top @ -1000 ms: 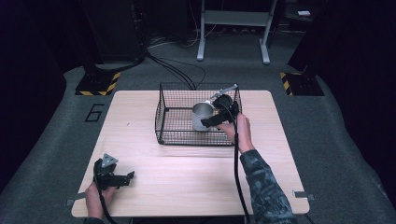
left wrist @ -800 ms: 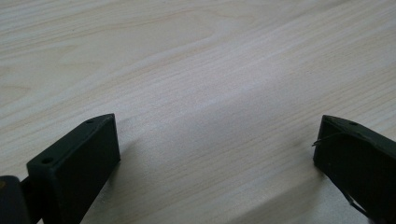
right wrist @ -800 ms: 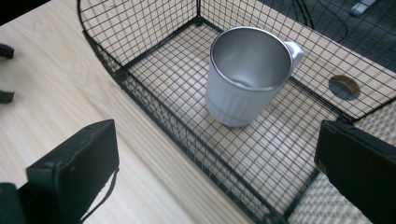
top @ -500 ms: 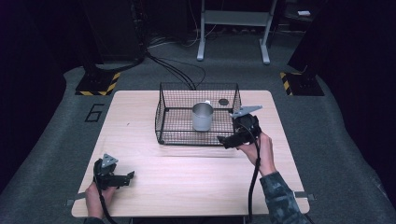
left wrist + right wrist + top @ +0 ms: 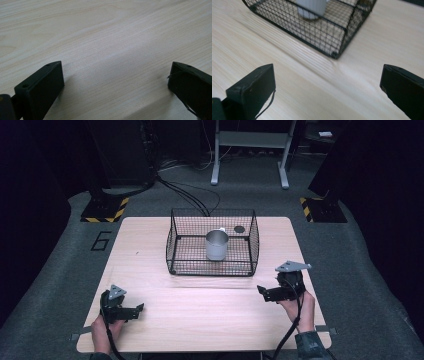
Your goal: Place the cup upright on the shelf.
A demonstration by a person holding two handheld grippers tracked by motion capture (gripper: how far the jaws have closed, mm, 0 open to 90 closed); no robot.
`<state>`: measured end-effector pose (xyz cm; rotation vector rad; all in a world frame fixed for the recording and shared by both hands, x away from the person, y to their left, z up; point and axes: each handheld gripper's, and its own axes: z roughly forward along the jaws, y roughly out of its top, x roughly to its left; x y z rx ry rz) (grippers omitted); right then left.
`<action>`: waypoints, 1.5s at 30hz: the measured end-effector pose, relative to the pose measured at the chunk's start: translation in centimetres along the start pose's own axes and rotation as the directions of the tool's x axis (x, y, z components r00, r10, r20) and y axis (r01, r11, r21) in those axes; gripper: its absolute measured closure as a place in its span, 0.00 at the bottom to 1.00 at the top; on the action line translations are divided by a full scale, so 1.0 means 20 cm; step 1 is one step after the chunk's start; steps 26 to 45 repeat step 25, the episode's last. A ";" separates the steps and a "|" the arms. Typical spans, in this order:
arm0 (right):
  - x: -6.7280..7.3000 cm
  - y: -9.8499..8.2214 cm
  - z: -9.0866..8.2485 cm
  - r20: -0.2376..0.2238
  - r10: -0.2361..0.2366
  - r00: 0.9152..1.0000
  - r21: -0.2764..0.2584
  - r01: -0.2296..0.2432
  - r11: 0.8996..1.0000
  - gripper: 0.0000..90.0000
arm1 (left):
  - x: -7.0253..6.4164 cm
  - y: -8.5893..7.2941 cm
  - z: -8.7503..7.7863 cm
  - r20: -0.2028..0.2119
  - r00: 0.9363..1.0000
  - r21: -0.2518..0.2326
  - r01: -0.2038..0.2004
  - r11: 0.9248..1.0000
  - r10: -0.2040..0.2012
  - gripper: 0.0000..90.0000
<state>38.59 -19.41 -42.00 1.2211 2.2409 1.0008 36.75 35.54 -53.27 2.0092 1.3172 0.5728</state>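
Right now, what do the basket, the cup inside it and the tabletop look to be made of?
The basket: thin black wire mesh, probably coated metal, since the grid is fine and see-through. The cup: likely bare metal, with a dull silver-grey sheen and a small handle. The tabletop: pale wood or wood-look laminate with visible grain lines and a matte finish; which of the two is unclear.

"6" on floor mat (image 5: 60, 245)

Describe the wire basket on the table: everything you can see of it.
The wire basket is a black, open-topped box of fine metal mesh with thicker rim and corner wires. It sits flat on the far middle of the wooden table. Inside stand a shiny metal cup, upright, and a small dark round thing near the far right corner. Neither gripper touches it.
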 end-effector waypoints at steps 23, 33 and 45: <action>-0.21 -0.62 0.14 0.171 0.162 0.972 0.028 -0.169 0.985 0.00 | 0.00 0.00 0.00 0.000 1.000 0.002 -0.009 1.000 0.009 0.00; -0.21 -0.62 0.14 0.165 0.157 0.974 0.026 -0.163 0.986 0.00 | 0.00 0.00 0.00 -0.001 1.000 0.002 -0.009 1.000 0.009 0.00; -0.21 -0.62 0.14 0.165 0.157 0.974 0.026 -0.163 0.986 0.00 | 0.00 0.00 0.00 -0.001 1.000 0.002 -0.009 1.000 0.009 0.00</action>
